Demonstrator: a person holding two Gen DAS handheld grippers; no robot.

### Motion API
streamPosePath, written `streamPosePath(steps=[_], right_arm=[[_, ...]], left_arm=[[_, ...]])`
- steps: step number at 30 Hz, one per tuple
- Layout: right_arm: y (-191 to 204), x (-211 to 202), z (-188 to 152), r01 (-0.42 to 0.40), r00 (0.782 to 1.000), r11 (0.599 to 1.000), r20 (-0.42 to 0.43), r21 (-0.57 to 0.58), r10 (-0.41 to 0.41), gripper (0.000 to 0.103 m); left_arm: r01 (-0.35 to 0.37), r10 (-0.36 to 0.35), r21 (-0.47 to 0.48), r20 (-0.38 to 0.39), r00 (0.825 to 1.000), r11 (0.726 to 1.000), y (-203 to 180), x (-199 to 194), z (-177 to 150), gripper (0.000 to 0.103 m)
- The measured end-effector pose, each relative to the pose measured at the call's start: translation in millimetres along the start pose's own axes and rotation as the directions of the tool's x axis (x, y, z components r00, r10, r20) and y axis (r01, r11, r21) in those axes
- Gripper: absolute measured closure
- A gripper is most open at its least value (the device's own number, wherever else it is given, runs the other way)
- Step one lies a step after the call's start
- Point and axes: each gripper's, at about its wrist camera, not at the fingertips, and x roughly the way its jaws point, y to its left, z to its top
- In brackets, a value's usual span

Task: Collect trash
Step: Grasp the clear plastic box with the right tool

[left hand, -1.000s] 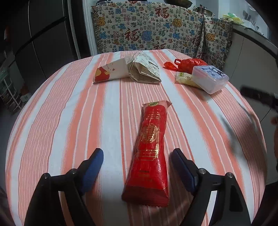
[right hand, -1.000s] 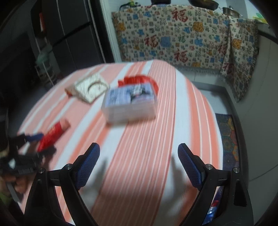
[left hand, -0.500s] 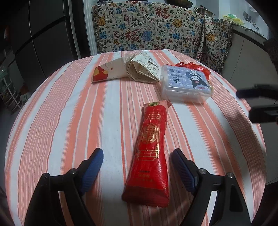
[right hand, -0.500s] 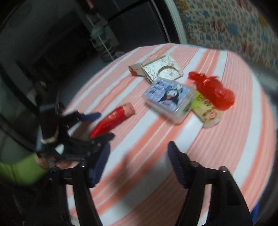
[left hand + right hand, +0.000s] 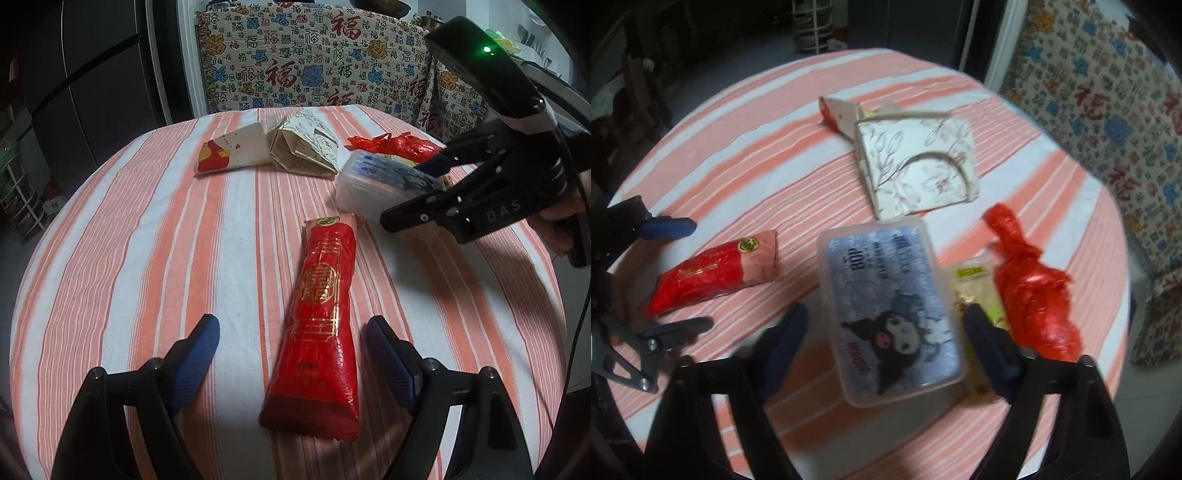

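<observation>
A long red snack packet (image 5: 321, 306) lies on the striped tablecloth (image 5: 147, 258) between the fingers of my open left gripper (image 5: 291, 328), and the pads stand clear of it. My right gripper (image 5: 886, 332) hangs over a clear plastic box with a cartoon lid (image 5: 886, 295). Its jaws are closing, with the box between them and a small gap on each side. In the left wrist view the right gripper (image 5: 417, 188) straddles that box (image 5: 369, 177). A crumpled red wrapper (image 5: 1030, 288) and a yellow-green packet (image 5: 975, 288) lie right of the box.
A flattened floral paper carton (image 5: 916, 166) and a white-and-red carton (image 5: 838, 110) lie farther back on the round table. A chair draped in patterned cloth (image 5: 314, 70) stands behind the table. A dark cabinet (image 5: 92, 74) is at the left. The table edge curves close on the right.
My right gripper swung across the table, rolled, and came down over the plastic box with its jaws narrowing. The box sits further left than a second ago. My left gripper stayed still.
</observation>
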Motion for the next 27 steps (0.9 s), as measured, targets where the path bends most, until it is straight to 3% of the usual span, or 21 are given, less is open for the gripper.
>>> streamPosePath(steps=[4, 7, 8, 10, 13, 15, 27], right_arm=[[3.9, -21.3, -35.6, 0.048, 0.998, 0.984, 0.031, 0.170, -0.054, 0.038], [13.2, -38.3, -81.8, 0.122, 0.988, 0.919, 0.048, 0.376, -0.150, 0.038], [22.2, -41.3, -93.8, 0.143, 0.981, 0.907, 0.064, 0.395, -0.182, 0.039], [43.5, -44.6, -113.8, 0.164, 0.965, 0.898, 0.125, 0.407, -0.233, 0.038], [57.6, -42.2, -119.7, 0.178, 0.948, 0.893, 0.172, 0.414, -0.269, 0.017], [58.1, -39.4, -118.3, 0.179, 0.944, 0.895, 0.184, 0.408, -0.273, 0.013], [51.4, -27.1, -108.9, 0.170, 0.950, 0.896, 0.174, 0.411, -0.260, 0.003]], left_arm=[[-0.002, 0.002, 0.001, 0.000, 1.000, 1.000, 0.3, 0.1, 0.2, 0.018], [-0.008, 0.008, 0.000, 0.000, 1.000, 1.000, 1.4, 0.8, 1.5, 0.018], [-0.009, 0.009, 0.000, -0.001, 1.000, 1.000, 1.8, 1.0, 1.8, 0.017], [-0.009, 0.009, -0.001, -0.001, 1.000, 1.000, 2.8, 1.1, 2.3, 0.017], [-0.009, 0.009, -0.001, -0.001, 1.000, 1.000, 3.5, 1.2, 2.6, 0.017], [-0.009, 0.009, -0.001, -0.001, 1.000, 1.000, 2.9, 1.1, 2.3, 0.017], [-0.007, 0.007, -0.001, 0.000, 1.000, 1.000, 3.2, 2.2, 1.5, 0.017]])
